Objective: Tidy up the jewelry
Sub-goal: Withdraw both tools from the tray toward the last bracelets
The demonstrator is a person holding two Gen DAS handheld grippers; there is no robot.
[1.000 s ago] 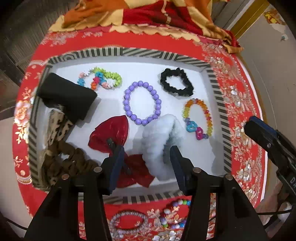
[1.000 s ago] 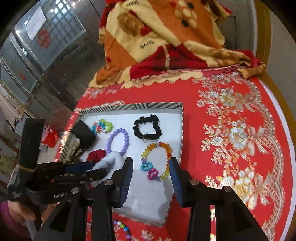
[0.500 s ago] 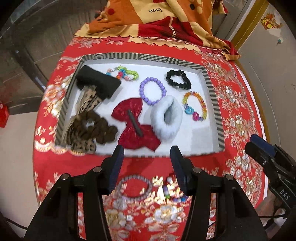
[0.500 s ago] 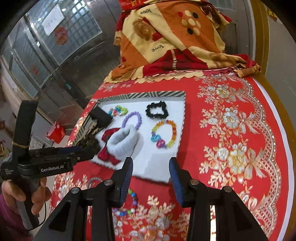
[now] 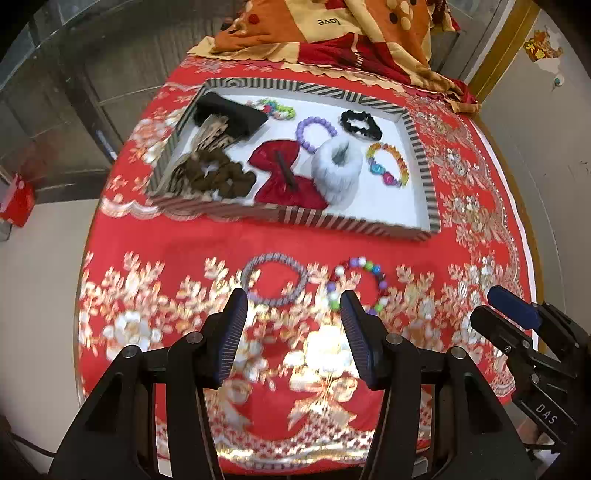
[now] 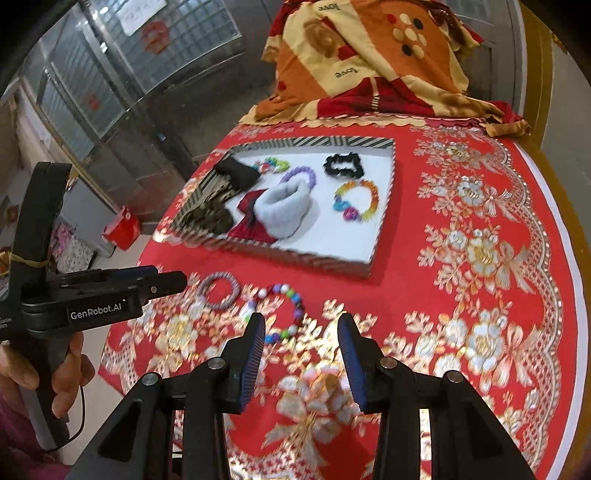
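Note:
A striped-rim tray (image 5: 354, 223) (image 6: 384, 199) holds a purple bead bracelet (image 5: 316, 127), black scrunchie (image 5: 360, 123), rainbow bracelet (image 5: 388, 166), white fluffy scrunchie (image 5: 338, 170) (image 6: 282, 206), red bow (image 5: 284, 177), leopard scrunchie (image 5: 218, 173) and a black pouch (image 5: 231, 112). On the red cloth in front of it lie a grey bracelet (image 5: 275, 278) (image 6: 219, 290) and a multicolour bead bracelet (image 5: 360, 282) (image 6: 282, 310). My left gripper (image 5: 293, 332) is open and empty just before these two. My right gripper (image 6: 301, 354) is open and empty near the bead bracelet.
The round table wears a red, gold-flowered cloth (image 6: 480, 258). A folded orange and red blanket (image 5: 332, 33) (image 6: 369, 66) lies behind the tray. The right gripper shows at the right edge of the left wrist view (image 5: 517, 332). A red box (image 5: 16, 201) stands on the floor.
Both grippers have pulled back from the tray toward the table's front. The white scrunchie lies in the tray, out from between the left fingers. The two loose bracelets came into full view.

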